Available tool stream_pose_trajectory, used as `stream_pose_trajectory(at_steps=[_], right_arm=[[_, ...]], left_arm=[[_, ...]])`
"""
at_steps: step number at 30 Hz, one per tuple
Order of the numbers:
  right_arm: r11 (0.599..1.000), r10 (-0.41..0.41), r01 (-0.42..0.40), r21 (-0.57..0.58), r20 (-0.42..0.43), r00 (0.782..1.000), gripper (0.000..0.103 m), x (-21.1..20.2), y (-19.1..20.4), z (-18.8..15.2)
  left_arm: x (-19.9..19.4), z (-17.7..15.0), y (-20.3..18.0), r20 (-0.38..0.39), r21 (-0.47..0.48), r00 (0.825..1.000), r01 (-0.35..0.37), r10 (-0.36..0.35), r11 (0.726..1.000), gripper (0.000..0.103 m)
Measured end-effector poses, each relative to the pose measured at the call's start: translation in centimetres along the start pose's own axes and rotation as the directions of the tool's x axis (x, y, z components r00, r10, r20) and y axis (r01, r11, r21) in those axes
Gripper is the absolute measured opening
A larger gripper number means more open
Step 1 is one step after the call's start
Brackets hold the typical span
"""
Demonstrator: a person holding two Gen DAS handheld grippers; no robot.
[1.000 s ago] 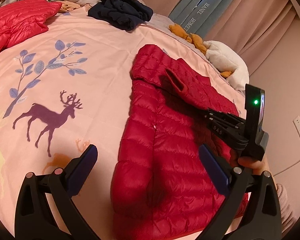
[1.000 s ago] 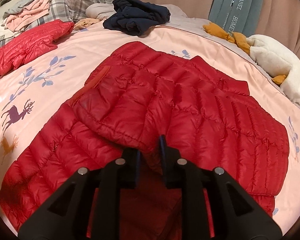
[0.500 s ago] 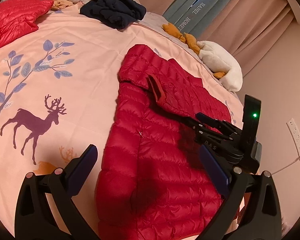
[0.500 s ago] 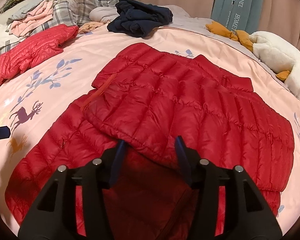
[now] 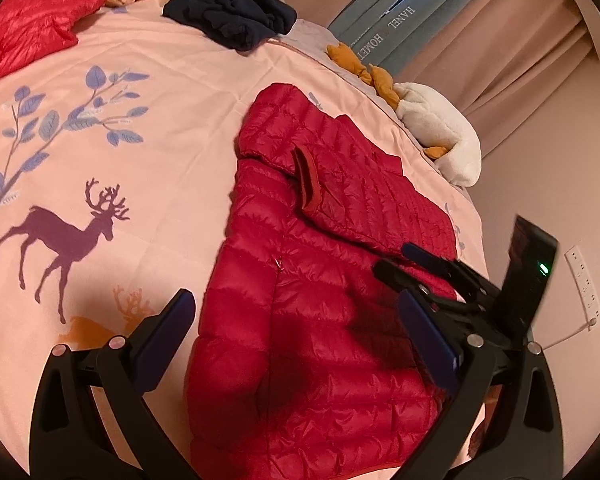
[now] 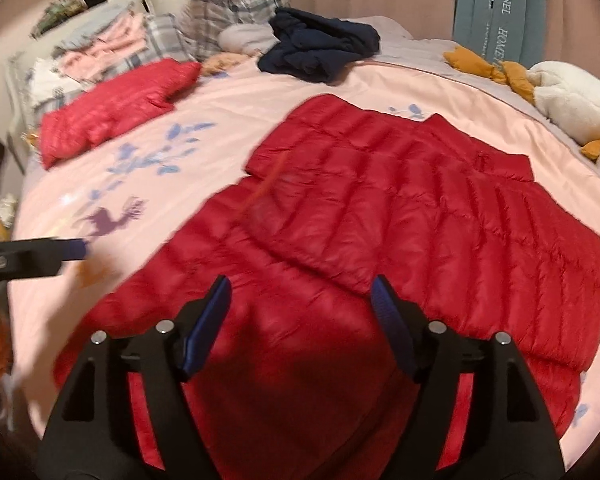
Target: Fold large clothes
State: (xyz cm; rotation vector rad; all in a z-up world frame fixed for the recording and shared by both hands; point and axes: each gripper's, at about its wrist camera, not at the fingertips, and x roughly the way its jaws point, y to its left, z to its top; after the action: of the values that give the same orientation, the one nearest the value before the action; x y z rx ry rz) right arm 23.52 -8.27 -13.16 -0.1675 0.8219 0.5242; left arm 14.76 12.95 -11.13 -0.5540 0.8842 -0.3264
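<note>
A red puffer jacket (image 5: 324, 280) lies flat on the pink bedspread (image 5: 140, 184), with one sleeve folded across its body; it also shows in the right wrist view (image 6: 380, 240). My left gripper (image 5: 296, 328) is open and empty, low over the jacket's near left edge. My right gripper (image 6: 302, 312) is open and empty just above the jacket, near the folded sleeve's lower edge. It also shows in the left wrist view (image 5: 412, 264) at the right, over the jacket.
A second red jacket (image 6: 116, 108) lies folded at the far left. A dark navy garment (image 6: 320, 48) is heaped at the back. Plaid pillows (image 6: 236, 12) and folded clothes sit at the head. A white fleece (image 6: 572, 104) and mustard item (image 6: 488, 64) lie at the right edge.
My right gripper has opened and let go of the jacket's sleeve, which now lies folded on the body, and has pulled back. The left gripper stayed open and shifted slightly.
</note>
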Motion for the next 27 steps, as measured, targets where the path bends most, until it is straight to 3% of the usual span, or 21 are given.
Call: stream_pose_trajectory(at_steps=[4,8,12,17,23,27], right_arm=[[0.997,0.027,-0.029,0.075,0.031,0.999,0.08,-2.5,-0.6,-1.8],[0.982,0.004,-0.013,0.186,0.052,0.999,0.082,-4.6,-2.2,-4.2],[0.938,-0.021,-0.018,0.347,0.111,0.994,0.086,-7.2,-4.8,-7.2],[0.86,-0.019,-0.085,0.504,0.197,0.98,0.087,-9.5,-7.3,-10.7],[0.821,-0.004,-0.113,0.56,0.203,0.979,0.087,-9.9,-8.1,-13.0],[0.821,0.001,-0.128,0.557,0.223,0.975,0.087,-10.4,-7.8,-13.3]], left_arm=[[0.3,0.1,0.5,-0.012,-0.04,1.0,0.027,-0.028,0.999,0.102],[0.7,0.7,1.5,-0.017,-0.1,0.997,0.077,-0.079,0.992,0.102],[1.1,1.8,2.7,0.008,-0.167,0.994,0.106,-0.106,0.98,0.102],[2.7,3.6,2.9,0.017,-0.208,0.991,0.137,-0.136,0.969,0.102],[6.6,5.1,-0.2,-0.034,-0.156,0.981,0.183,-0.191,0.971,0.102],[9.9,5.6,-2.1,-0.069,-0.116,0.988,0.13,-0.139,0.985,0.102]])
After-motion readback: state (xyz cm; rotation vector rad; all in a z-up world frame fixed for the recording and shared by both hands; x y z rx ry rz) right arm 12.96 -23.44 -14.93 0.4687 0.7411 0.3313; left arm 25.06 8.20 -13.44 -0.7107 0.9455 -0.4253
